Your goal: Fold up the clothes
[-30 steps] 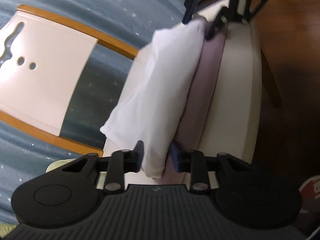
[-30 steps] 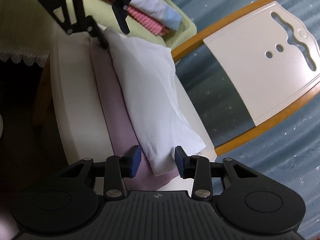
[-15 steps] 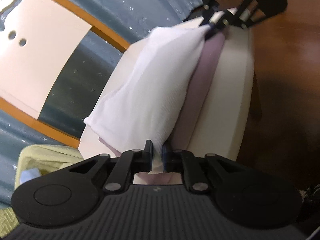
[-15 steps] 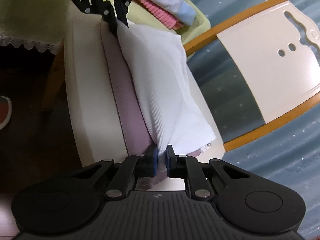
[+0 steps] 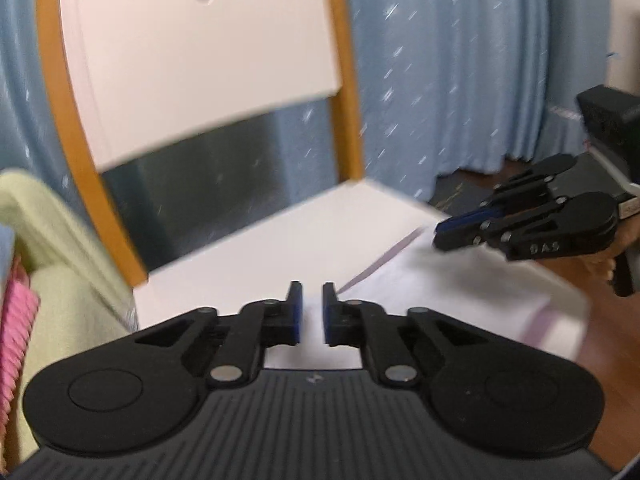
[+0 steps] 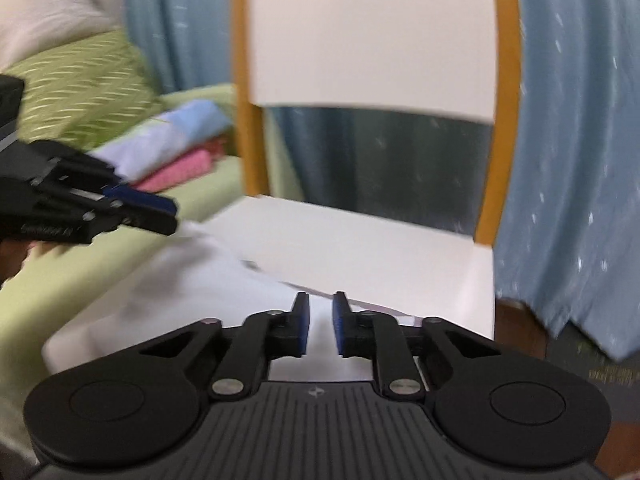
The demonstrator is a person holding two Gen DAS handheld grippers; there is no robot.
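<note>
A white garment (image 5: 440,292) (image 6: 192,280) lies spread across a white chair seat (image 5: 320,232) (image 6: 380,240), on top of a lilac garment (image 5: 536,318) (image 6: 384,307) whose edge peeks out. My left gripper (image 5: 311,294) is shut on the white garment's near edge, with white cloth showing in the narrow gap between its pads. My right gripper (image 6: 320,302) has its jaws closing, with white cloth pinched between them. Each view shows the other gripper at the cloth's far end, the right gripper (image 5: 444,236) and the left gripper (image 6: 170,216). Both frames are motion-blurred.
The chair's white backrest (image 5: 200,60) (image 6: 372,40) with orange wooden posts stands straight ahead. A blue starred curtain (image 5: 460,60) hangs behind. To the left, a green covered surface (image 6: 80,80) holds stacked folded clothes (image 6: 176,152). Brown wooden floor (image 5: 612,340) lies to the right.
Both grippers went from open around the white garment's ends to shut on them. They then rose and rolled, so the chair back faces them and the garment lies spread out flatter.
</note>
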